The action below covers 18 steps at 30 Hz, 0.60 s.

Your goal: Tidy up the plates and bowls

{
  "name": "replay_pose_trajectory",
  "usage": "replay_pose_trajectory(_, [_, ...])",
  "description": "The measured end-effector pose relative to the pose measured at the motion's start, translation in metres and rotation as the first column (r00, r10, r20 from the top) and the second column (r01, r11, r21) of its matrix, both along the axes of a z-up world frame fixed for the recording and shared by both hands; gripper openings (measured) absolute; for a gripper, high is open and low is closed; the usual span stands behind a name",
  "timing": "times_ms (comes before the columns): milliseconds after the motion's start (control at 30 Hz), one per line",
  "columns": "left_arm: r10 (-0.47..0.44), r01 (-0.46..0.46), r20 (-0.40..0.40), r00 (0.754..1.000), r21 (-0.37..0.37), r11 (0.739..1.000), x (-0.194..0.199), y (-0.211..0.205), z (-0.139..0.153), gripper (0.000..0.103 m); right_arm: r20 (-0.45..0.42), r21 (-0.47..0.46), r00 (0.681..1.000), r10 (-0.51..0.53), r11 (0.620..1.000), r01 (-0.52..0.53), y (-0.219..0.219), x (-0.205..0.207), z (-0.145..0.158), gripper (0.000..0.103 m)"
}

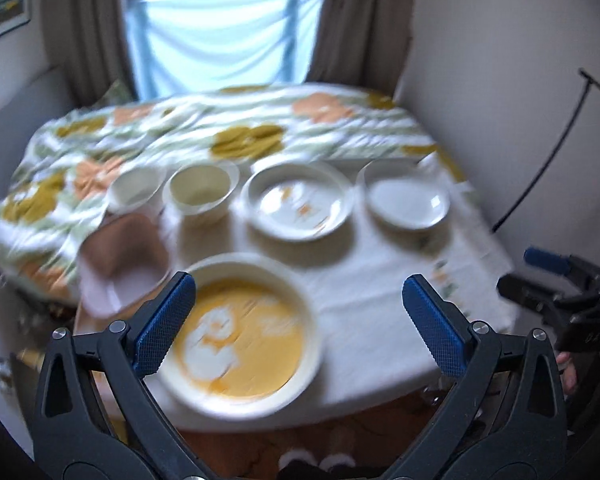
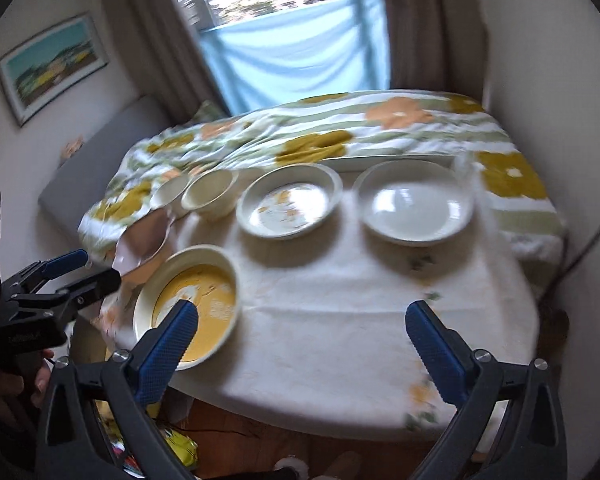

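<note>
A yellow-centred plate (image 1: 240,332) (image 2: 190,304) lies at the table's near left edge. Behind it stand a patterned white plate (image 1: 298,200) (image 2: 290,200), a plain white plate (image 1: 406,200) (image 2: 416,202), two small cream bowls (image 1: 200,188) (image 1: 136,188) (image 2: 212,192) and a pink square dish (image 1: 120,260) (image 2: 144,240). My left gripper (image 1: 300,296) is open and empty, held above the near edge over the yellow plate. My right gripper (image 2: 302,320) is open and empty above the bare white cloth. The left gripper also shows in the right wrist view (image 2: 72,272).
A floral cloth (image 1: 240,136) (image 2: 320,136) covers the back half of the round table (image 2: 340,320). A window with curtains lies behind. A wall and a black cable (image 1: 540,168) are on the right. A grey bench (image 2: 100,152) stands at the left.
</note>
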<state>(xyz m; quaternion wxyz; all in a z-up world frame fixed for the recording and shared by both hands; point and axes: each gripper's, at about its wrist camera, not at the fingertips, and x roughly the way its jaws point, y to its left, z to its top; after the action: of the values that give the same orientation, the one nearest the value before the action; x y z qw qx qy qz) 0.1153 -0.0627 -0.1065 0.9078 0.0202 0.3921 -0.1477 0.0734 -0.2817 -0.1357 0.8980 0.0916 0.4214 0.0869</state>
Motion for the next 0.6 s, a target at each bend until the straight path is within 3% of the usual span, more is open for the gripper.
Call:
replay_pose_trajectory(133, [-0.137, 0.136, -0.020, 0.990, -0.040, 0.990, 0.039, -0.041, 0.023, 0.103, 0.010, -0.011, 0.996, -0.090, 0.996, 0.090, -0.035, 0.001, 0.014, 0.103])
replay_pose_trajectory(233, [-0.234, 0.231, -0.037, 0.972, -0.071, 0.970, 0.077, -0.067, 0.035, 0.103, 0.030, 0.009, 0.986, -0.164, 0.986, 0.164, -0.058, 0.006, 0.025, 0.103])
replay_pose_trajectory(333, [-0.315, 0.309, -0.064, 0.947, -0.095, 0.946, 0.124, -0.096, 0.035, 0.103, 0.008, -0.039, 0.968, -0.250, 0.968, 0.250, -0.076, 0.024, 0.027, 0.103])
replay_pose_trajectory(467, [-0.393, 0.386, -0.139, 0.909, -0.074, 0.920, 0.189, -0.135, 0.012, 0.103, -0.032, 0.008, 0.958, -0.286, 0.958, 0.286, -0.093, 0.049, 0.016, 0.103])
replay_pose_trajectory(600, [-0.466, 0.466, -0.240, 0.852, -0.059, 0.883, 0.247, -0.173, -0.032, 0.102, -0.105, 0.086, 0.936, -0.336, 0.935, 0.345, -0.110, 0.080, -0.014, 0.103])
